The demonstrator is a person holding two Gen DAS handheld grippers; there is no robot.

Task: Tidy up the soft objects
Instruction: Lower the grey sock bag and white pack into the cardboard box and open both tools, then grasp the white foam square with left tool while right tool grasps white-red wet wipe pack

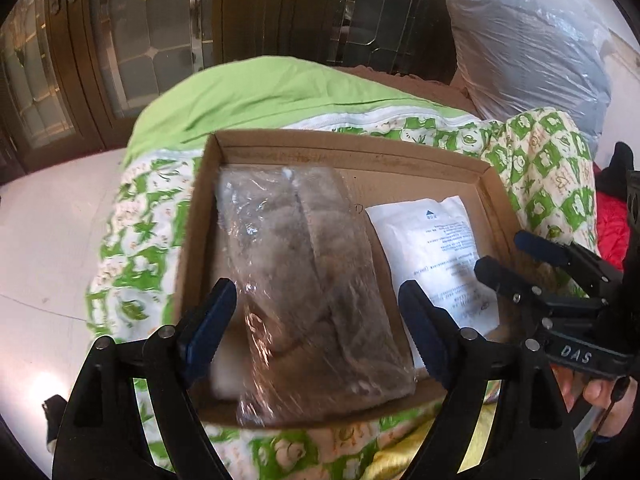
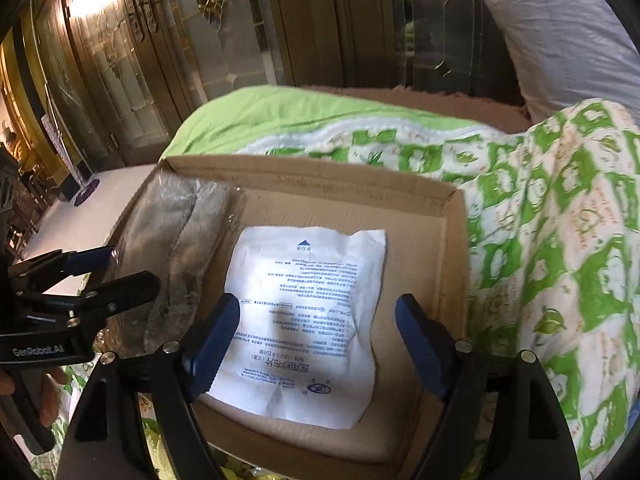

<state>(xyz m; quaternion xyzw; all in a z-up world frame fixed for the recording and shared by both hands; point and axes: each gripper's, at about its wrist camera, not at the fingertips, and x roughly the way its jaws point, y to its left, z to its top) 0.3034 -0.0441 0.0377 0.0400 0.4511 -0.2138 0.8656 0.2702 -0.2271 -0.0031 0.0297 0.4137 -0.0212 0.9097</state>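
A shallow cardboard box (image 1: 348,151) (image 2: 452,248) lies on a green and white quilt. In it lie a grey fluffy item in clear plastic wrap (image 1: 308,280) (image 2: 176,240) on the left and a flat white printed packet (image 1: 436,256) (image 2: 304,320) on the right. My left gripper (image 1: 320,324) is open, its blue pads either side of the wrapped grey item, above it. My right gripper (image 2: 318,340) is open over the white packet. Each gripper shows in the other's view, the right gripper (image 1: 516,256) and the left gripper (image 2: 116,268). Both hold nothing.
The quilt (image 1: 552,184) (image 2: 560,240) covers a bed, with a plain green sheet (image 1: 248,96) behind the box. A big grey plastic bag (image 1: 532,40) stands at the back right. Dark wood and glass doors (image 1: 152,40) are behind. A white floor (image 1: 48,240) is to the left.
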